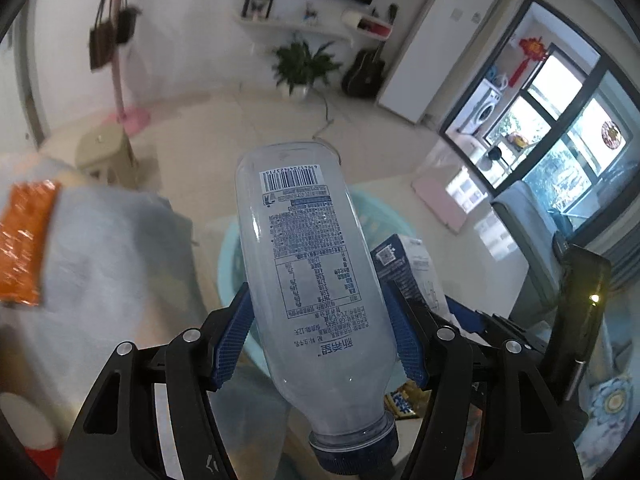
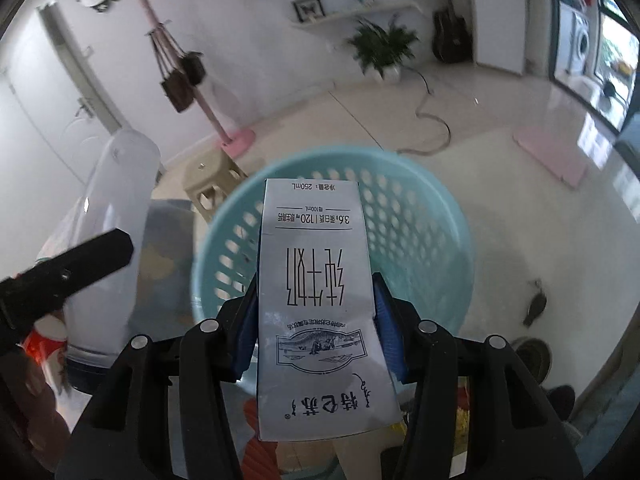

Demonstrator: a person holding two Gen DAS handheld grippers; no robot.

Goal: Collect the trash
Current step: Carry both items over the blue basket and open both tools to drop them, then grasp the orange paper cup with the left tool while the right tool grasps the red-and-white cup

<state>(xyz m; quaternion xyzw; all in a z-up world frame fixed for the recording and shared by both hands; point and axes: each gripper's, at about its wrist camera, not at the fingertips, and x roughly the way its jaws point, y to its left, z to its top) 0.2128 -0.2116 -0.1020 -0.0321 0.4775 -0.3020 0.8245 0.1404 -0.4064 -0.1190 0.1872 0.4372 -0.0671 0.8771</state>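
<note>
1. Nearest us, the left gripper (image 1: 320, 340) clamps an empty clear bottle (image 1: 312, 280) between its blue pads, cap end toward the camera, base pointing out over the basket.
2. Our right gripper (image 2: 316, 320) is clenched on a white milk carton (image 2: 316, 280), held upside down, its far end above the basket's opening.
3. Just beyond both lies the pale blue perforated basket (image 2: 424, 216), where we judge the trash belongs. The carton sits over its middle; the bottle hangs nearer the basket's left edge.
4. Risk: the two grippers are close together, so we could knock bottle against carton. Letting go of the bottle too far left could bounce it off the rim onto the table.
5. To the left, grey cloth (image 1: 112, 248) and an orange packet (image 1: 24, 240) crowd that side; the right side looks freer.
6. Farther off, open tiled floor (image 2: 500, 168), a beige stool (image 2: 216, 184) and a pink coat stand (image 2: 236, 140) stand well apart.
</note>
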